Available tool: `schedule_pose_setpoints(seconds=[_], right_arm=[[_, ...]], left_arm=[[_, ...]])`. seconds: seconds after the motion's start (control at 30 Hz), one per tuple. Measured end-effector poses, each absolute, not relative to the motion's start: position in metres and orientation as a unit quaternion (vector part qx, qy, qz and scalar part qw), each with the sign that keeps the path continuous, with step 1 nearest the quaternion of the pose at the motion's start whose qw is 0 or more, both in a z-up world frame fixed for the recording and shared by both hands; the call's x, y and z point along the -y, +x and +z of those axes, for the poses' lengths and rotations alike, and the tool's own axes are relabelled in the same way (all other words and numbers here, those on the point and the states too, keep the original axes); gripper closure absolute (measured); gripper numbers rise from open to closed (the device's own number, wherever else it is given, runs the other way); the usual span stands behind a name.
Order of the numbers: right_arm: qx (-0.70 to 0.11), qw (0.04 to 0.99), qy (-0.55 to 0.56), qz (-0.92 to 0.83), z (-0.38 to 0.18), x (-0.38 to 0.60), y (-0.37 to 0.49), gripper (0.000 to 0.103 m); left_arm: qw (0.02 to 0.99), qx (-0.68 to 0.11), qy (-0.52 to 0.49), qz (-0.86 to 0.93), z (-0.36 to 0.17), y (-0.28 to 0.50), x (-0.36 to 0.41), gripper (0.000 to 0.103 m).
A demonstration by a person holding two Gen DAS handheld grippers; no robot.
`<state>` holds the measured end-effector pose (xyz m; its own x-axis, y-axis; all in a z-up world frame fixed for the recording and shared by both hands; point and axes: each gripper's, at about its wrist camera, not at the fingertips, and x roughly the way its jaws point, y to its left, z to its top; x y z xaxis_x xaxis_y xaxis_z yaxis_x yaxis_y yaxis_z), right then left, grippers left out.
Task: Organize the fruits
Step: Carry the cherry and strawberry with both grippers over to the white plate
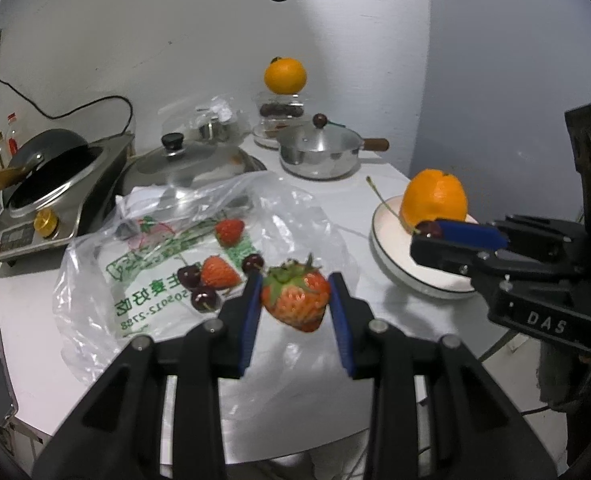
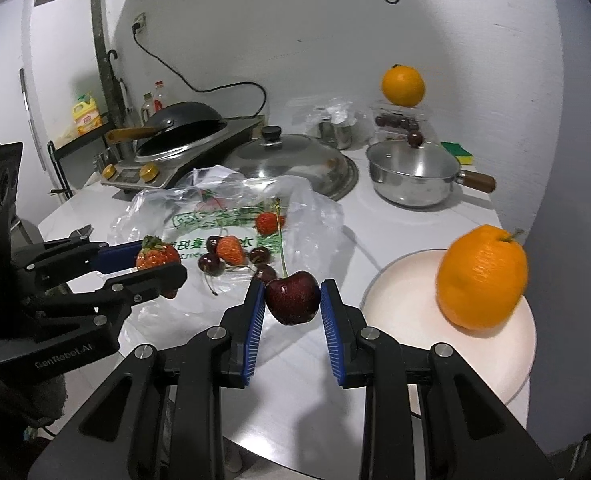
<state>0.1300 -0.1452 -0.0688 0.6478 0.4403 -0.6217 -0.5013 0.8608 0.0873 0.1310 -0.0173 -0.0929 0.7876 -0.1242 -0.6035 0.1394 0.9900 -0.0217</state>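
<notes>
Above the near edge of the white round table (image 1: 35, 344), the left gripper (image 1: 295, 300) is clamped on a large red strawberry with a green leafy cap (image 1: 297, 300), its blue pads pressing the berry's two sides. The berry's long axis tilts: the cap points up and away from the camera, the tip points down toward the near edge. It hangs clear of the crumpled clear plastic bag with green print (image 1: 143, 292) spread on the table beneath it.

Toward the table's right edge, the right gripper (image 2: 293, 298) is closed on a dark red cherry (image 2: 293, 298), pinched side to side between its blue pads. The cherry's thin green stem (image 2: 282, 252) stands nearly upright, leaning slightly away.

Both grippers angle downward over the table, fingers forward. In the left wrist view the right gripper reaches in from the right, its tips over the near rim of the round white plate with a dark rim (image 1: 379, 248). On that plate sits a whole orange (image 1: 435, 200), at the side nearest the table's far right edge.

On the bag lie two smaller strawberries (image 1: 220, 272) and several dark cherries (image 1: 203, 298), near the table's middle. Farther back stand a steel saucepan with a wooden handle (image 1: 319, 156) and a large glass lid (image 1: 191, 164).
</notes>
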Motion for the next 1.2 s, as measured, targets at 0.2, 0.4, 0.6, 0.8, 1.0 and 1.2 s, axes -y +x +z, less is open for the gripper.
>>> schedule_pose_setpoints(seconds=[0.2,0.4,0.6,0.8,1.0,1.2], right_arm=[[-0.331,0.911,-0.038,0.245,-0.07,0.17,0.127,0.073],[-0.336,0.913,-0.032,0.231,-0.073,0.193,0.126,0.073],[-0.34,0.914,-0.025,0.222,-0.077,0.209,0.127,0.073],[-0.345,0.913,-0.019,0.215,-0.083,0.223,0.129,0.073],[-0.355,0.91,-0.018,0.212,-0.09,0.235,0.134,0.073],[-0.365,0.907,-0.014,0.21,-0.098,0.246,0.141,0.073]], left_arm=[[0.944,-0.32,0.017,-0.079,-0.092,0.134,0.036,0.069],[0.942,-0.324,0.021,-0.089,-0.093,0.139,0.055,0.069],[0.94,-0.327,0.029,-0.095,-0.094,0.146,0.069,0.069],[0.937,-0.332,0.035,-0.101,-0.096,0.153,0.081,0.069],[0.934,-0.338,0.038,-0.107,-0.101,0.162,0.095,0.069],[0.931,-0.344,0.043,-0.114,-0.106,0.173,0.108,0.069]])
